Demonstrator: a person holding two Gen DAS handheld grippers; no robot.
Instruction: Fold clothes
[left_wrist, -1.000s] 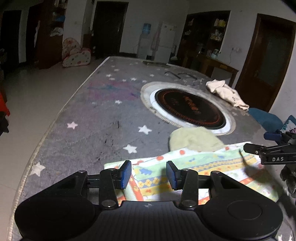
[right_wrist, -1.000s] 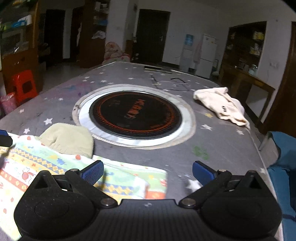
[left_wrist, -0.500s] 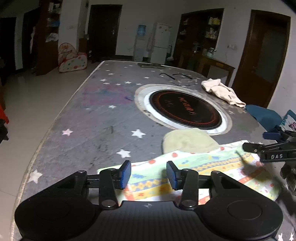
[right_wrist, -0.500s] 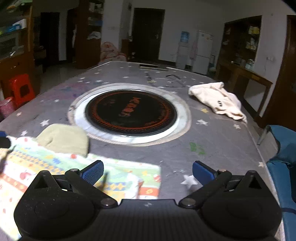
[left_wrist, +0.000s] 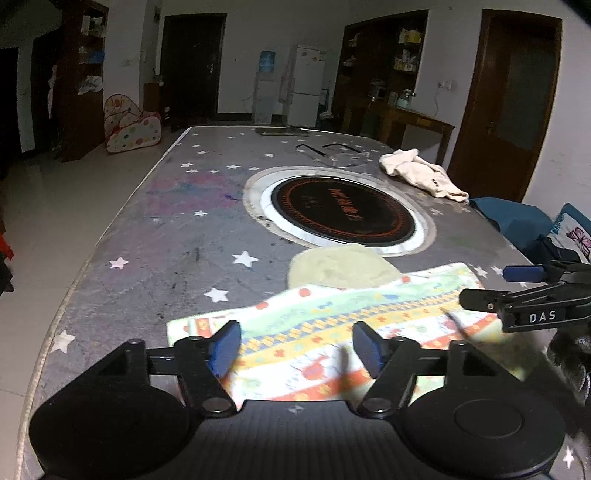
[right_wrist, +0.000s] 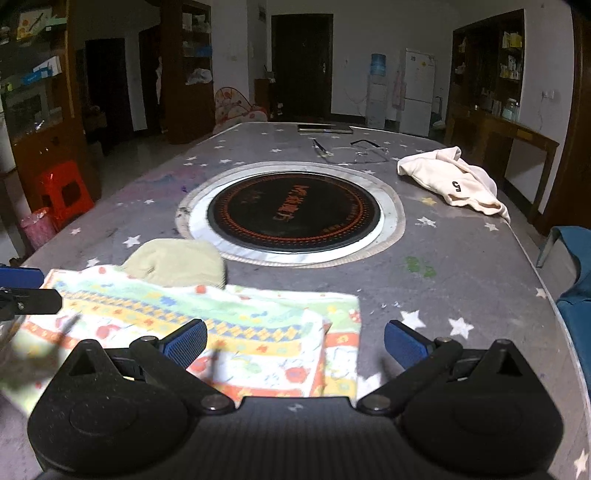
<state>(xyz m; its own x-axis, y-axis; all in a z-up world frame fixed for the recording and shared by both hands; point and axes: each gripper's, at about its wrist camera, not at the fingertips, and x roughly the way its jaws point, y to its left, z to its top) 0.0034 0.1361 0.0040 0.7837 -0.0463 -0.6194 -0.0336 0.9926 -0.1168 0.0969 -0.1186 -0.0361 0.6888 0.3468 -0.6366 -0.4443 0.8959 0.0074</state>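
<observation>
I'm holding both grippers low over the near edge of the table (left_wrist: 155, 236). Left gripper (left_wrist: 295, 349) is sitting with fingers apart, nothing between them, hovering over the patterned cloth (left_wrist: 332, 332). Right gripper (right_wrist: 295, 343) is spread wide, also gripping nothing, over the cloth's (right_wrist: 258, 332) folded right end. Cloth is lying flat at 6 o'clock of the round cooktop (right_wrist: 293, 212), its far edge overlapping a pale green cloth (right_wrist: 177, 262). Cream garment (right_wrist: 450, 184) is lying bunched at 2 o'clock of the cooktop, well apart. Right gripper is showing at 3 o'clock in the left view (left_wrist: 517, 291).
</observation>
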